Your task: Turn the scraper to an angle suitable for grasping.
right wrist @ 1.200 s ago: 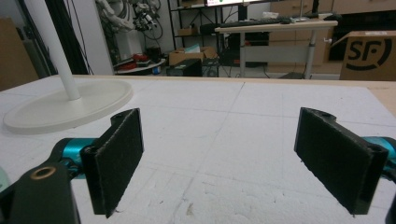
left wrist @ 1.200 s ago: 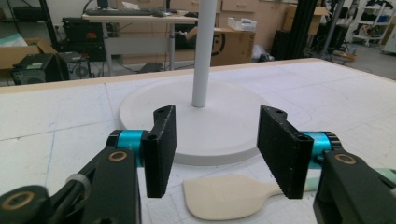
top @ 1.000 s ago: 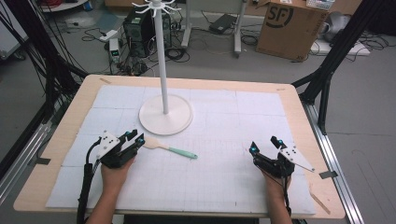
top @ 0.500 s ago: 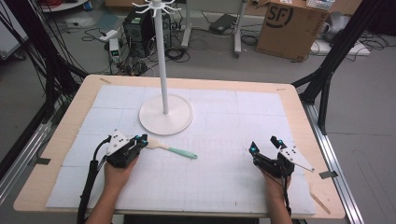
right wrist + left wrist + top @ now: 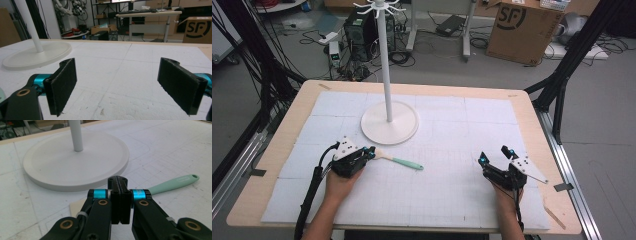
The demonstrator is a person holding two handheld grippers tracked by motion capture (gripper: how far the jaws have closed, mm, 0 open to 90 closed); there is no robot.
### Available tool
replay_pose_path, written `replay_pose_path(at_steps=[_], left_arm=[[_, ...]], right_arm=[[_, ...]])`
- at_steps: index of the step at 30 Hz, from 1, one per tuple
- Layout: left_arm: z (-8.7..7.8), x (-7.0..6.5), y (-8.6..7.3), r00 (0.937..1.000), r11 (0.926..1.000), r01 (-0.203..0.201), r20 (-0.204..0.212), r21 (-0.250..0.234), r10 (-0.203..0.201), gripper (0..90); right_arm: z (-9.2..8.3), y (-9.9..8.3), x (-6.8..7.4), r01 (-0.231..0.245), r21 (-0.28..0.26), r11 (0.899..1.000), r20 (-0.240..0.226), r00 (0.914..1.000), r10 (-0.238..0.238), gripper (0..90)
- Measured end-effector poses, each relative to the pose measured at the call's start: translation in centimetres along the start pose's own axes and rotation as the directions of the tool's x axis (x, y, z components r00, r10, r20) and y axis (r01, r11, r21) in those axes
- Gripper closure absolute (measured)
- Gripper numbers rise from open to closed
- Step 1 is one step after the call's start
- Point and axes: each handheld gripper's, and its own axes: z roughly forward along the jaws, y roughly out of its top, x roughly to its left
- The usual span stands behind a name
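High view: left claw reached spatula.

— Where on the table?
— Toward the far side, left of centre: the stand, base flat on the mat.

— And nearer?
— Just before the base, the spatula, lying flat, handle pointing right. At its left end, touching it, the left gripper.

— On the right?
— Near the front edge, well apart from the spatula, the right gripper, resting on the mat.

— Beyond the table?
— On the floor behind, right, a box.
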Motion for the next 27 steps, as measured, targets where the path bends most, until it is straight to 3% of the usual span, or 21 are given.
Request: replay_pose_path(at_steps=[6,12,16,20,24,27], left_arm=[[1.3,-0.1,0.5,0.9987,0.9964,0.008,0.05,0.084,-0.013,89.8],[1.6,0.0,0.7,0.9975,0.9946,0.033,0.06,0.098,-0.039,89.8],[2.3,-0.2,1.0,0.9955,0.9888,0.037,0.081,0.145,-0.049,89.8],[3.2,-0.6,1.3,0.9959,0.9857,0.018,0.085,0.167,-0.033,89.8],[3.5,-0.2,1.4,0.9926,0.9826,0.071,0.085,0.172,-0.087,89.8],[3.6,-0.1,1.4,0.991,0.9799,0.083,0.088,0.181,-0.1,89.8]], right_arm=[[0.0,0.0,0.0,0.0,0.001,1.0,0.0,1.0,0.0,15.1],[0.0,0.0,0.0,0.002,0.002,1.0,-0.004,1.0,-0.002,15.1],[0.1,0.0,0.0,0.007,0.004,1.0,-0.004,1.0,-0.007,15.1],[0.1,0.0,0.0,0.007,0.003,1.0,-0.004,1.0,-0.007,15.1],[0.1,0.0,0.1,0.008,0.003,1.0,-0.005,1.0,-0.008,15.1],[0.1,0.0,0.1,0.006,0.006,1.0,-0.008,1.0,-0.006,15.1]])
